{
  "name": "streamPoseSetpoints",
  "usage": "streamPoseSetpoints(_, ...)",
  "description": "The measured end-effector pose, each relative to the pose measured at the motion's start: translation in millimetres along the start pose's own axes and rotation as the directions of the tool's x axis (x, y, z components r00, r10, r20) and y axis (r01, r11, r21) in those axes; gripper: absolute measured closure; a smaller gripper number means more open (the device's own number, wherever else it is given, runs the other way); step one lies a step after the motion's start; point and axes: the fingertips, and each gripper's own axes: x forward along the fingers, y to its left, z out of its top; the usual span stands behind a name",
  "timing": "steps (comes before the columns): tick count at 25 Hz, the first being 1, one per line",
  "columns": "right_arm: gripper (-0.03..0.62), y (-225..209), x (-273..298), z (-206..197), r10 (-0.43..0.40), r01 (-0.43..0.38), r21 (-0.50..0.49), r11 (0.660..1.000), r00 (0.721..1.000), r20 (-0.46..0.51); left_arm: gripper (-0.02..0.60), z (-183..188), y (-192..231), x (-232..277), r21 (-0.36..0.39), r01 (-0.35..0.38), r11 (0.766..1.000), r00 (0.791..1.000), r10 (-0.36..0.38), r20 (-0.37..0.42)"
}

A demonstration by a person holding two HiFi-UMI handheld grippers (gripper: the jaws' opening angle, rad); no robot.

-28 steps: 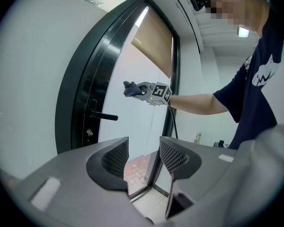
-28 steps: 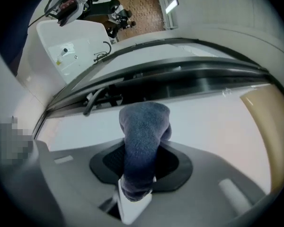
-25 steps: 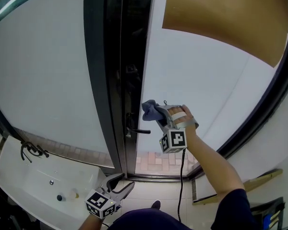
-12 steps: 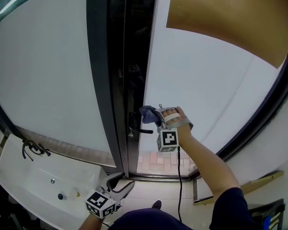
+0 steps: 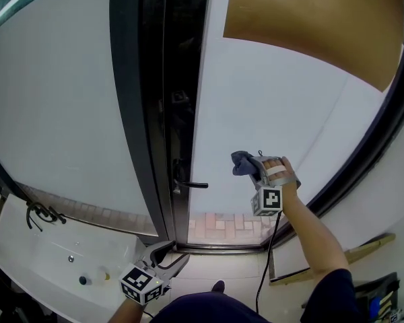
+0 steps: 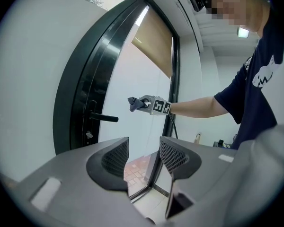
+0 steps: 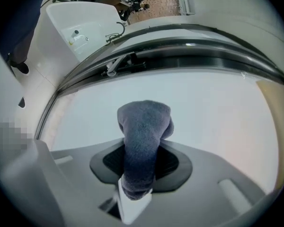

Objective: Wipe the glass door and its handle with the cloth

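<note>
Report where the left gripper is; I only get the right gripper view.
Observer: The left gripper hangs low beside the white sink, well below the cloth.
Operator: Give its jaws.
Observer: Apart, with nothing between them.
Operator: Now locate the cloth on the door.
Observer: It is right of the door handle, slightly higher, not touching it.

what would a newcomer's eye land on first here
The dark blue-grey cloth bunched in the right tongs, held up in front of the frosted glass door, right of its black lever handle. Next, the dark door frame running up the middle, and the left tongs hanging open and empty low down, beside a white sink.
</note>
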Motion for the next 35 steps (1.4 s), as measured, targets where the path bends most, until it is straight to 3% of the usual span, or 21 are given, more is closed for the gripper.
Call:
streamPoseSetpoints(7,0.47,9.3,-17.5,-74.4,0.009,-0.002,0.057,0.998,0.992,-0.124,0.38,2.5,-0.3,6.4,0.012,0.026,1.0,1.0,-0.026,-0.004)
streamPoseSetpoints(12,0.47,8.3,-25.2,-74.8,0.027,-0.005,0.168,0.986,0.991,-0.129,0.38,2.5,-1.2,4.9,0.015,0.032,0.999,0.999,-0.032,-0.008)
streamPoseSetpoints(18,0.47,-28.7,-27.8,19.5,-0.021,0.001,0.238,0.971,0.996,0.082,0.38,1.9,0.3,-0.3,0.013,0.019,1.0,1.0,-0.019,-0.003)
streamPoseSetpoints(24,0.468,-70.2,-18.2,143.2,-0.049,-0.026,0.25,0.968,0.955,0.291,0.38,1.5,3.8,-11.8,0.007,-0.018,1.0,1.0,0.018,0.011)
streamPoseSetpoints(29,0.469,-81.8,9.5,198.9,-0.014,-0.077,0.258,0.963,0.943,0.333,0.38,-2.2,8.0,-23.3,-0.011,-0.052,0.999,0.998,0.052,0.021)
streamPoseSetpoints(35,0.47,-56.6,37.5,219.3,0.066,-0.198,0.374,0.906,0.939,0.338,0.38,-6.8,15.6,-37.4,-0.032,-0.096,0.995,0.995,0.097,0.031)
